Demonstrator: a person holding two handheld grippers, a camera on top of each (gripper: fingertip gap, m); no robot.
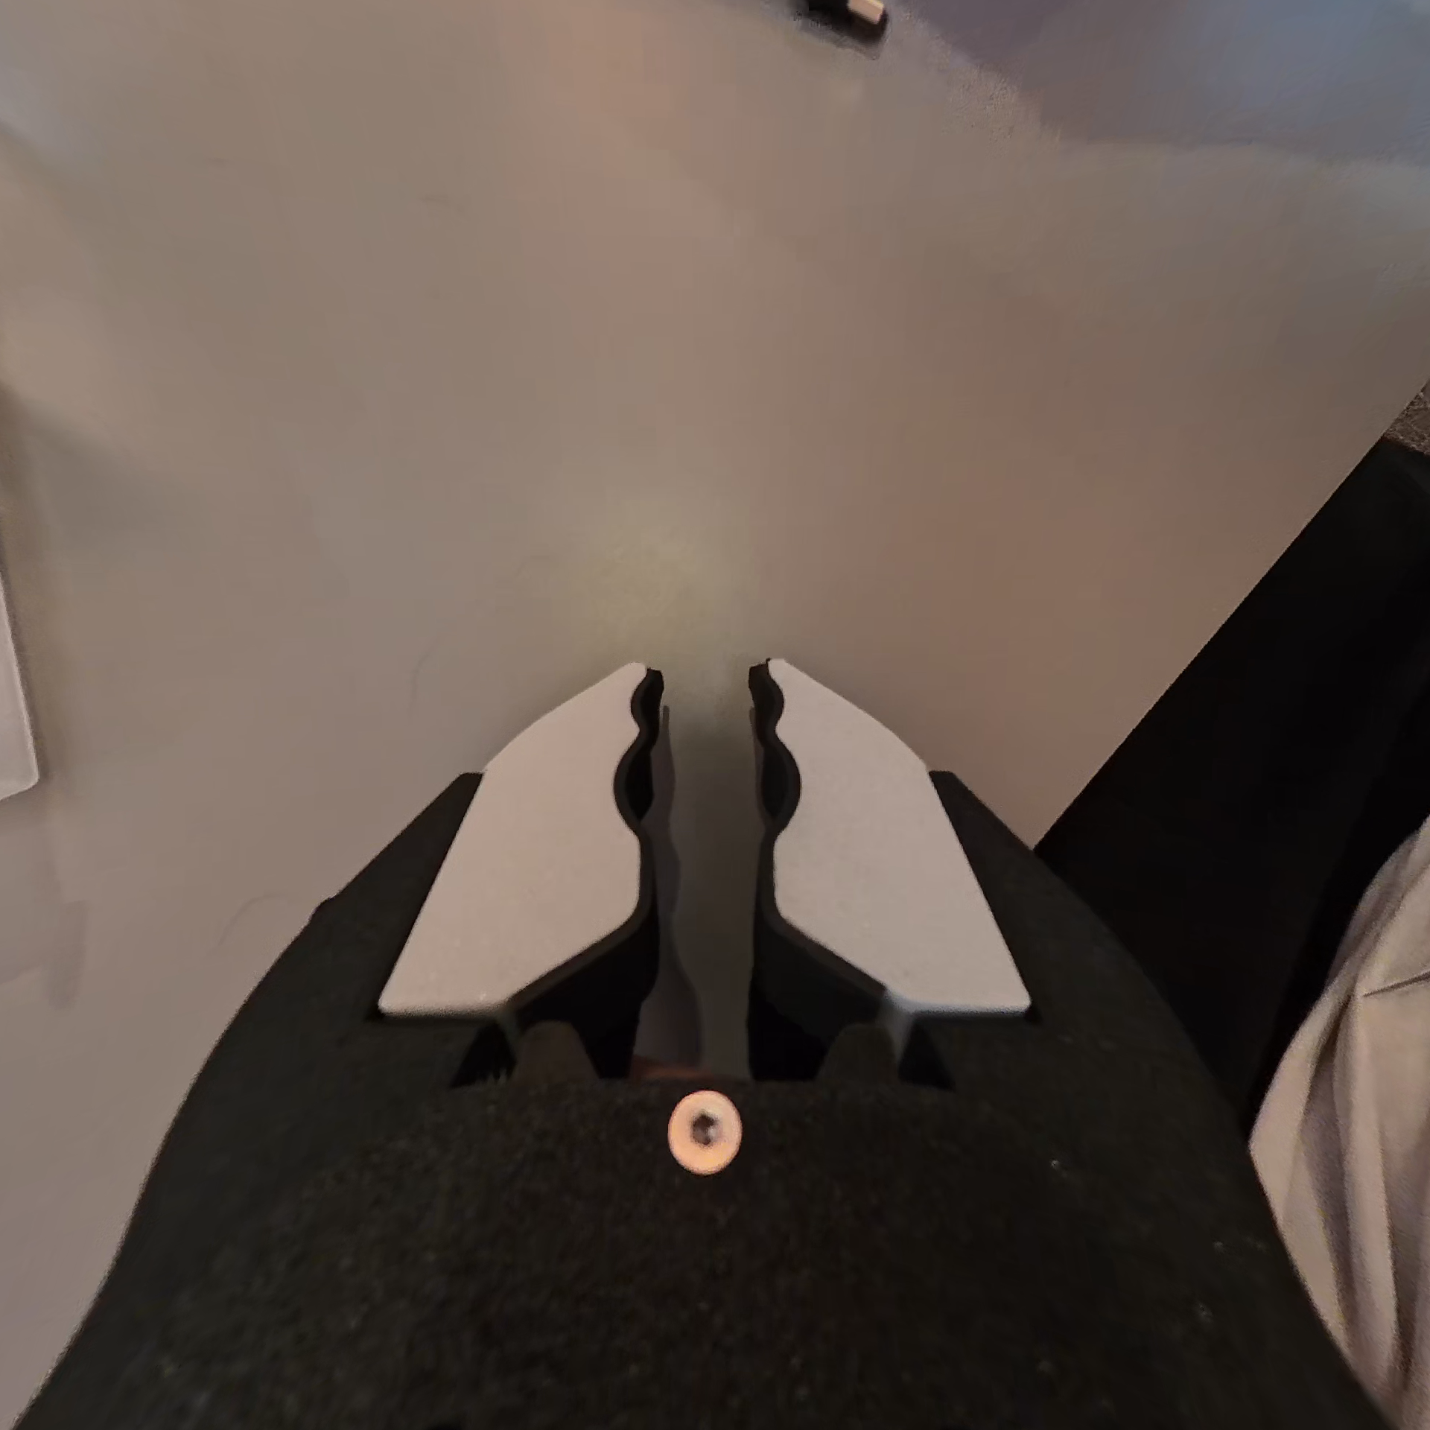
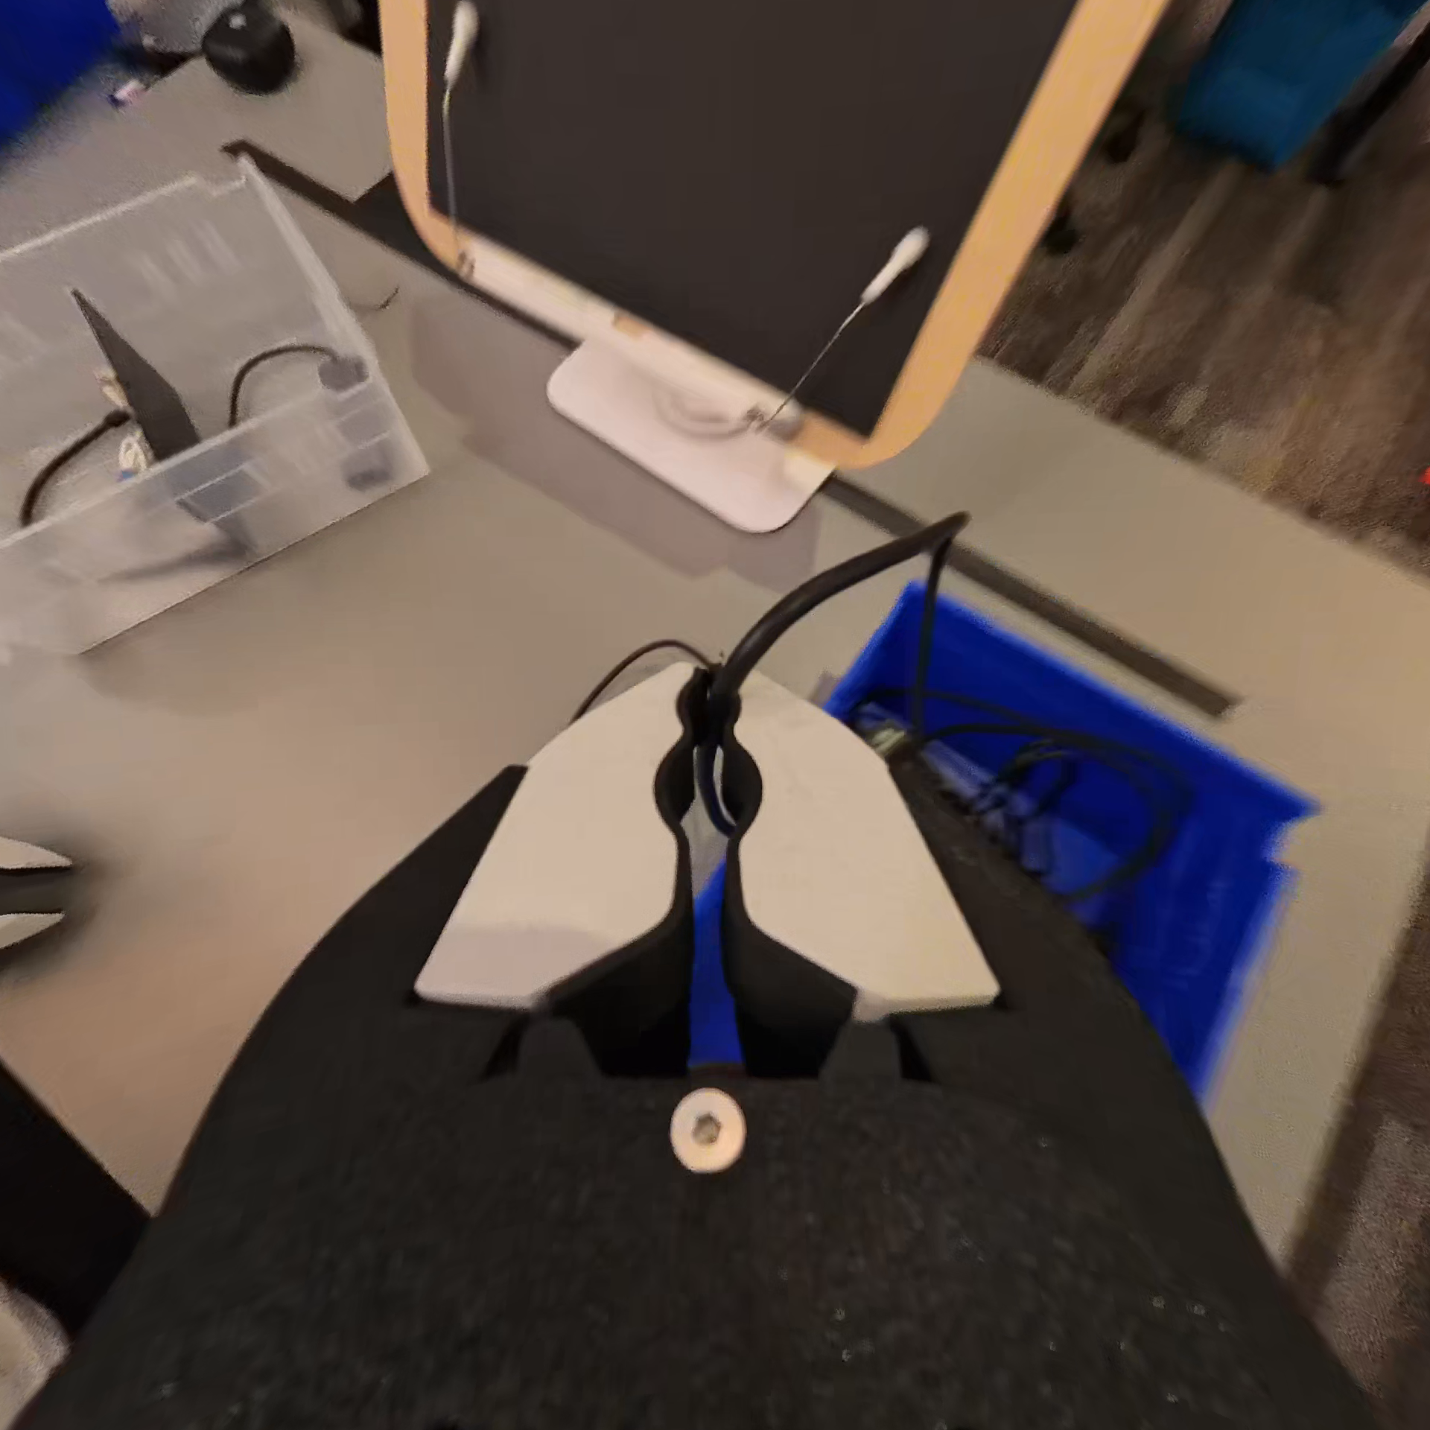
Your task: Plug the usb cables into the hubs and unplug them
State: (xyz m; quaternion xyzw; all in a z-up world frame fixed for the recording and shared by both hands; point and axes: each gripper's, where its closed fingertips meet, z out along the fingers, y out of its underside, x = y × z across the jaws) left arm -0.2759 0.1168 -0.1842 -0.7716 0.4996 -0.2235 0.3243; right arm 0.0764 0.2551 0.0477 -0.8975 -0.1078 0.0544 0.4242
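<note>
My right gripper is clenched on a black cable. The cable is pinched at the very tips of the fingers; from there it arches up and to the right, then falls down into the blue bin that stands just to the right of the gripper on the grey table. More dark cables lie tangled inside this bin. I cannot see the plug end of the cable I hold, so I cannot tell which end is in my grip.

My left gripper is released: the fingers stand apart with nothing between them, and it hovers over a bare part of the table. At the far edge of that view a small dark connector lies on the table, well apart from the gripper.

Farther away, to the left, a clear plastic box holds other cables and grey devices, perhaps the hubs, though the blur does not let me be sure. Behind stands a dark panel with a wooden frame on a white base.

I judge the task is at an early stage: one cable is picked up, but I see no plug inserted by me, so plugging and unplugging are both left.
</note>
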